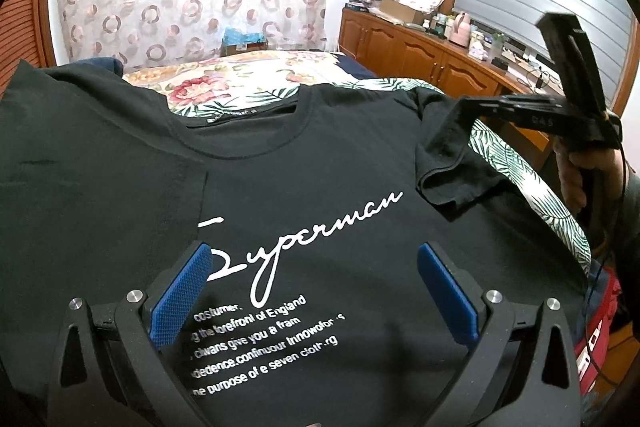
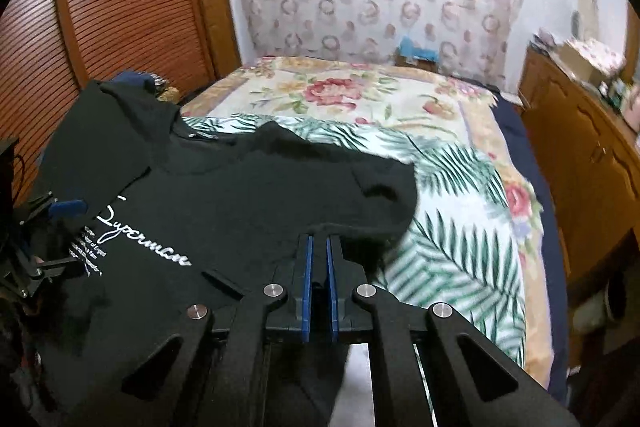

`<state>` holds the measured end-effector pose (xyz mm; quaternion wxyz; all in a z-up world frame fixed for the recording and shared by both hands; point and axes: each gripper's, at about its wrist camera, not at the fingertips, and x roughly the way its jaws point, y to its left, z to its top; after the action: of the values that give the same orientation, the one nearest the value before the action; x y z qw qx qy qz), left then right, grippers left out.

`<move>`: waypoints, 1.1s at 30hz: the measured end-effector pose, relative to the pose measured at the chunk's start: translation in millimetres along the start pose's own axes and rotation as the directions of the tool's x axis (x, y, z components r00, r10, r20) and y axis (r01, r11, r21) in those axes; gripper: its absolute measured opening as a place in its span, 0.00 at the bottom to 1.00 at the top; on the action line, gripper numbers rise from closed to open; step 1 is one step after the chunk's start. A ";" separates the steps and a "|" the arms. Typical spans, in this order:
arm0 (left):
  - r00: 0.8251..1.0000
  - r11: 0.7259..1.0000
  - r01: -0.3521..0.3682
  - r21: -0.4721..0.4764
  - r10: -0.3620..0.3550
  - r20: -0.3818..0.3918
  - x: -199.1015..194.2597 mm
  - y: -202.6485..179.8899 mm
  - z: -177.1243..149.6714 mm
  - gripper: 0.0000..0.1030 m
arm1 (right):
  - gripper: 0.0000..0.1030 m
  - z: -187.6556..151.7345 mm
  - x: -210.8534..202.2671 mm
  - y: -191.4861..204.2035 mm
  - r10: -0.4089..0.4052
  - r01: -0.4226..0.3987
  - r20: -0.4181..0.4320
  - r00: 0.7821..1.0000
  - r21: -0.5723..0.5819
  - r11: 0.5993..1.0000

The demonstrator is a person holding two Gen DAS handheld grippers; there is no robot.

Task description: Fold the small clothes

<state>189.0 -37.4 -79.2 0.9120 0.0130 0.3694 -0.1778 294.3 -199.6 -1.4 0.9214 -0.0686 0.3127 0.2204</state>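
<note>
A black T-shirt (image 1: 312,155) with white "Superman" script lies front-up on the bed. Its left sleeve is folded in over the chest. My left gripper (image 1: 316,251) hovers open just above the print, its blue pads (image 1: 180,299) wide apart with nothing between them. It also shows at the left edge of the right wrist view as the left gripper (image 2: 68,235). My right gripper (image 2: 318,241) is shut on the T-shirt's right sleeve (image 2: 360,203), black cloth pinched between its pads. In the left wrist view the right gripper (image 1: 466,105) holds that sleeve (image 1: 452,163) raised off the bed.
The shirt rests on a palm-leaf sheet (image 2: 452,227) over a floral bedspread (image 2: 332,91). Wooden cabinets (image 1: 420,55) with clutter on top run along the right. A louvred wooden door (image 2: 100,7) stands at the left. A red bag (image 1: 596,339) sits by the bed; a hand (image 1: 576,179) holds the right gripper.
</note>
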 end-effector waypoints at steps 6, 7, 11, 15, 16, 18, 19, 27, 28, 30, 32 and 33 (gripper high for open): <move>0.999 0.999 -0.032 -0.028 0.032 0.023 -6.5 12.8 3.2 1.00 | 0.06 31.8 23.6 23.8 0.071 -0.068 0.022 0.997 -0.096 0.993; 0.999 0.999 -0.038 -0.036 0.038 0.026 -7.7 16.1 4.1 1.00 | 0.06 38.1 29.6 28.9 0.084 -0.081 0.026 0.996 -0.111 0.991; 0.998 0.998 -0.061 -0.035 0.062 0.034 -9.9 22.1 6.6 1.00 | 0.08 53.0 57.7 38.7 0.114 -0.112 0.013 0.993 -0.123 0.986; 0.994 0.995 -0.096 -0.027 0.097 0.052 -16.3 30.7 12.7 1.00 | 0.50 59.3 75.0 25.3 0.088 -0.087 0.013 0.996 -0.066 0.994; 0.994 0.995 -0.097 -0.030 0.098 0.057 -18.2 33.9 14.6 1.00 | 0.52 58.2 73.8 19.2 0.094 -0.092 0.025 0.995 -0.047 0.995; 0.992 0.994 -0.099 -0.037 0.101 0.069 -22.7 42.0 18.6 1.00 | 0.56 53.0 73.2 8.2 0.079 -0.078 0.028 0.996 -0.021 0.997; 0.991 0.994 -0.105 -0.043 0.108 0.078 -25.4 47.8 21.3 1.00 | 0.58 49.2 71.8 3.3 0.061 -0.061 0.032 0.998 -0.015 0.998; 0.980 0.984 -0.159 -0.078 0.167 0.109 -46.1 100.1 36.2 0.97 | 0.60 18.9 77.0 -36.7 -0.028 0.029 -0.017 0.999 0.036 0.999; 0.978 0.982 -0.169 -0.082 0.178 0.107 -47.7 106.7 37.9 0.96 | 0.60 16.1 80.2 -39.5 -0.033 0.034 -0.027 0.999 0.040 0.999; 0.976 0.979 -0.184 -0.090 0.192 0.101 -48.9 117.5 41.1 0.90 | 0.60 15.0 89.7 -44.1 -0.045 0.046 -0.046 0.998 0.038 0.998; 0.975 0.975 -0.196 -0.106 0.205 0.087 -48.0 133.2 44.0 0.83 | 0.60 14.1 100.3 -46.1 -0.054 0.056 -0.062 0.997 0.038 0.998; 0.974 0.973 -0.203 -0.110 0.212 0.081 -46.6 136.2 44.2 0.79 | 0.60 19.2 101.7 -45.7 -0.055 0.057 -0.068 0.996 0.040 0.998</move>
<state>233.1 97.9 -30.1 0.9412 -0.0030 0.3320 -0.0628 397.2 -198.3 -48.4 0.9175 -0.0652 0.3459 0.1854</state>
